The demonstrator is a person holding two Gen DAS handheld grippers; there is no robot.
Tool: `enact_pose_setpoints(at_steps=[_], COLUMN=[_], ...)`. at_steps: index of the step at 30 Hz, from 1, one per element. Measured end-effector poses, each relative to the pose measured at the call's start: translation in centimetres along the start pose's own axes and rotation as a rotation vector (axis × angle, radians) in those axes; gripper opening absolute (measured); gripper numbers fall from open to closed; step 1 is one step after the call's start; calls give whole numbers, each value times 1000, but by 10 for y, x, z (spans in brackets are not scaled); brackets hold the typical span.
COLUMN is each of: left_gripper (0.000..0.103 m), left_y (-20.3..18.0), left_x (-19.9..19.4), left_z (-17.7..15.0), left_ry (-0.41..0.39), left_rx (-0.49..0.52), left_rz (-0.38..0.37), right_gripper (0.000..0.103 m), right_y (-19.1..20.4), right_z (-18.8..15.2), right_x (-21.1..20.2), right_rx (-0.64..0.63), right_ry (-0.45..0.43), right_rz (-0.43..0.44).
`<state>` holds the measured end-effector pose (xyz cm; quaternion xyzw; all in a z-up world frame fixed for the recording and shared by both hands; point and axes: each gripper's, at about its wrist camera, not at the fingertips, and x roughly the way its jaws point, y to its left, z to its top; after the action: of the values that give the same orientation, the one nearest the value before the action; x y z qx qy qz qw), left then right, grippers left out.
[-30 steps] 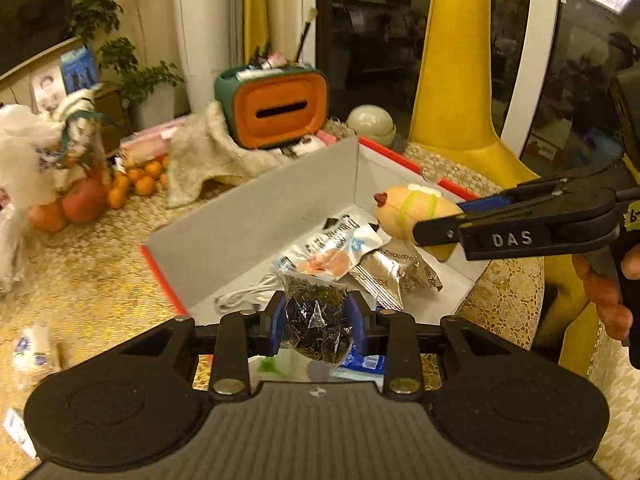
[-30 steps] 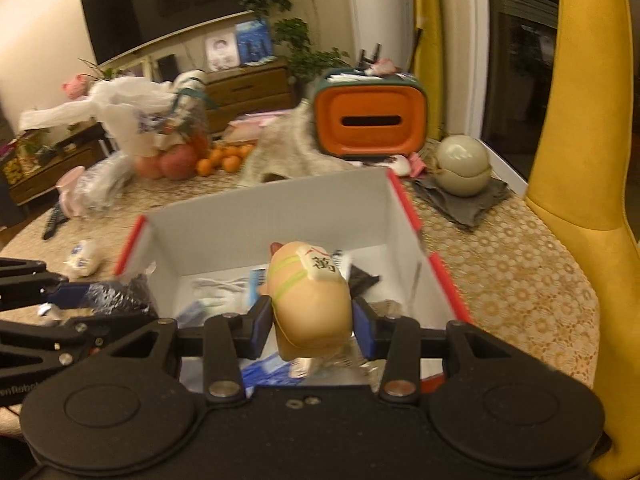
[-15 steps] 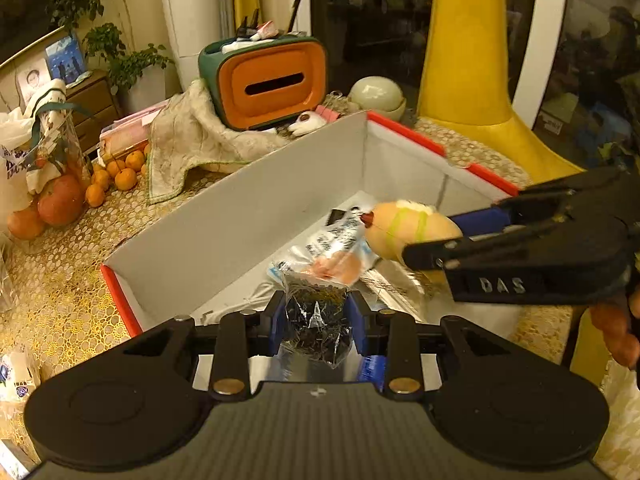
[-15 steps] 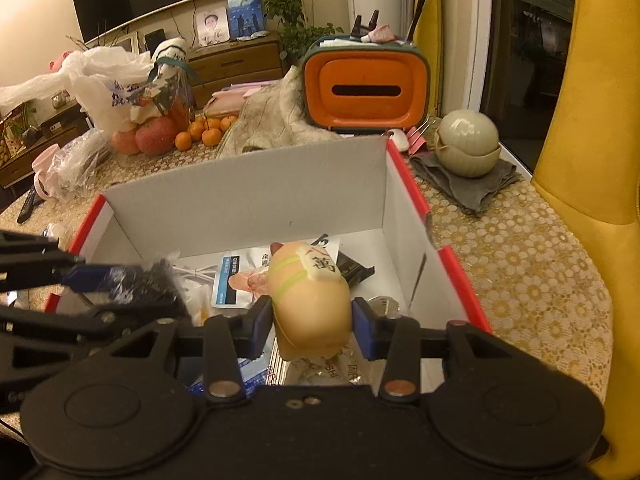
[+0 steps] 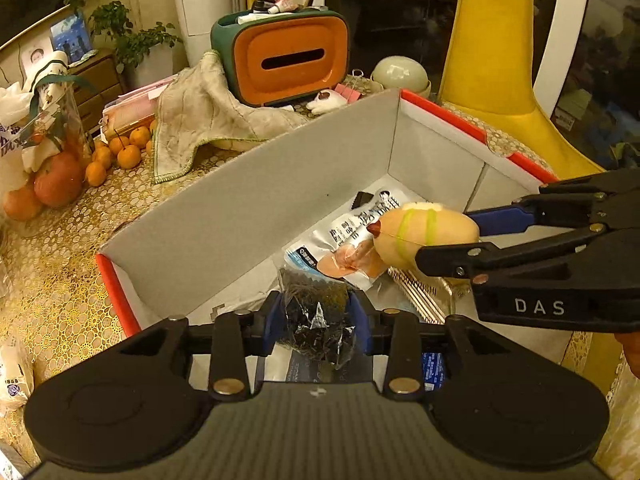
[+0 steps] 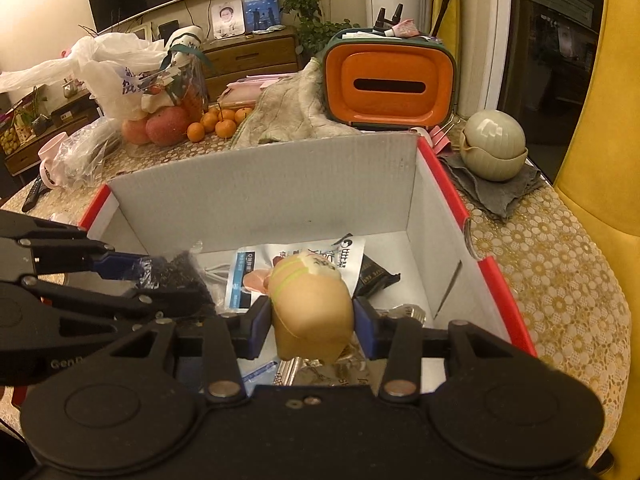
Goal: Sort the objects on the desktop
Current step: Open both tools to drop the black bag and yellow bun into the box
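Left gripper [image 5: 316, 322] clamped on black crinkly packet [image 5: 314, 320], held over near end of cardboard box [image 5: 240, 204]. Right gripper [image 6: 312, 320] clamped on tan wrapped sausage snack [image 6: 310, 312], above box middle. Step, as judged: dropping both in. Next: lower, part fingers over silver snack pouch [image 5: 352, 236] on box floor. Orange tissue holder [image 5: 288, 60] beyond box.

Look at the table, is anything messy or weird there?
Yes. A rumpled cloth is slumped against the orange tissue box, and small oranges lie loose on the table by a plastic bag. Inside the cardboard box the snack packets lie jumbled.
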<state>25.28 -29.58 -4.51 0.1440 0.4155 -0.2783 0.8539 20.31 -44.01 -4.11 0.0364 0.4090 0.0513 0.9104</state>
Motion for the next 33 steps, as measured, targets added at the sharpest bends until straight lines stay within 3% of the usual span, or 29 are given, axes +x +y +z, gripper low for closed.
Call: enact_pose_setpoints(at_steps=[3, 4, 13, 33], left_gripper=[61, 63, 64, 64], left_y=[-3, -3, -1, -8], left_x=[0, -1, -19, -103], left_z=[-3, -4, -7, -43], left_ry=[1, -7, -32, -121], left_rx=[19, 24, 6, -31], left_rz=[17, 22, 8, -15], right_gripper=[45, 46, 54, 54], right_y=[0, 0, -2, 33], right_z=[-1, -1, 0, -12], right_x=[0, 0, -11, -68], right_rx=[2, 5, 36, -3], right_ry=[4, 4, -5, -36], right_rz=[2, 3, 5, 32])
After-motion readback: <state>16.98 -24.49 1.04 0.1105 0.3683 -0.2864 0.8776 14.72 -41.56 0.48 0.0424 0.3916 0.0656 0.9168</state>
